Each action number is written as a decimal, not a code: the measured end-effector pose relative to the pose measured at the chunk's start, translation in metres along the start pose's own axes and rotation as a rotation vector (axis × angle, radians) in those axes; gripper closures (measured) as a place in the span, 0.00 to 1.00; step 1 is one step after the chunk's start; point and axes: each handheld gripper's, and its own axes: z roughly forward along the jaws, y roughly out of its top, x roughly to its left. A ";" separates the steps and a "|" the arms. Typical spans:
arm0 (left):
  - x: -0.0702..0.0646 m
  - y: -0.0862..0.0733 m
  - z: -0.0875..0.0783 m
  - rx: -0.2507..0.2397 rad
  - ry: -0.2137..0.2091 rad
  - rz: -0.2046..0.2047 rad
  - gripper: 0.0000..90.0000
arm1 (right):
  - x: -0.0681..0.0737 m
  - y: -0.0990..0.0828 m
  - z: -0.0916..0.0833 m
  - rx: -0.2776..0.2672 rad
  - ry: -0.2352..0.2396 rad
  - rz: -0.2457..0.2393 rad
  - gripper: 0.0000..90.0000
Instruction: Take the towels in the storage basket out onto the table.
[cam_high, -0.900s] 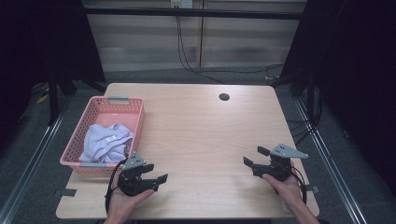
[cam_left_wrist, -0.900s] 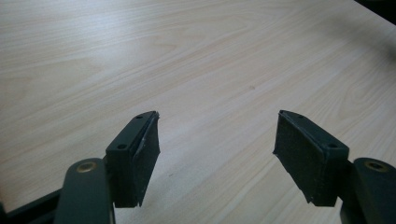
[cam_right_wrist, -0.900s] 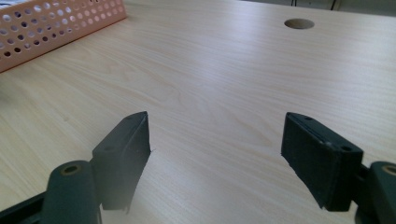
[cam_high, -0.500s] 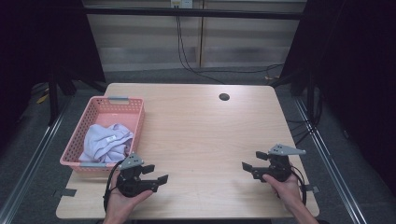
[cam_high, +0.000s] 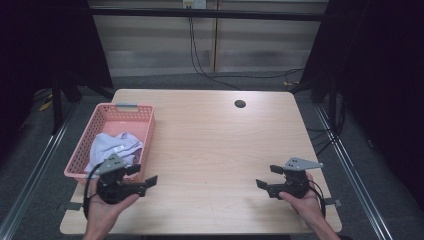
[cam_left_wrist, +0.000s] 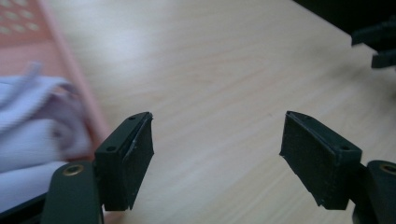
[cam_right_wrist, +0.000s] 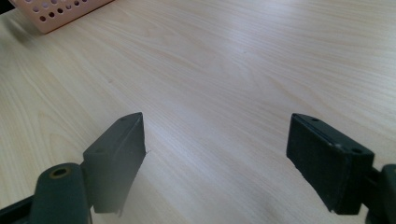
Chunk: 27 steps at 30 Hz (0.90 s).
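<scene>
A pink basket (cam_high: 150, 118) stands on the left of the wooden table (cam_high: 215, 140), and a pale lilac cloth (cam_high: 113, 145) lies crumpled in it. My left gripper (cam_high: 143, 175) hovers at the basket's near right corner, open and holding nothing. In the left gripper view its jaws (cam_left_wrist: 217, 154) stand wide over bare wood, with the basket rim (cam_left_wrist: 70, 60) and the cloth (cam_left_wrist: 28, 121) to their left. My right gripper (cam_high: 267, 176) is open near the front right of the table, its tips toward the left. In the right gripper view it (cam_right_wrist: 215, 158) has only wood between its jaws.
A small dark round hole (cam_high: 240, 104) sits near the table's far edge. A corner of the basket (cam_right_wrist: 56, 14) shows far off in the right gripper view. The other gripper (cam_left_wrist: 378, 42) appears at the top right of the left gripper view. Cables lie on the floor behind the table.
My left gripper has shifted left, closer to the basket's near corner. The right gripper has barely moved.
</scene>
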 end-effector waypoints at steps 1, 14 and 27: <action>0.007 0.002 -0.004 0.000 0.013 -0.014 0.29 | 0.000 0.000 0.000 0.003 -0.001 -0.001 0.22; 0.076 0.030 -0.025 0.111 0.152 -0.058 0.19 | -0.001 -0.002 0.002 0.031 0.028 -0.005 0.22; 0.114 0.040 -0.022 0.186 0.213 -0.026 0.20 | -0.001 -0.002 0.005 0.033 0.028 0.008 0.19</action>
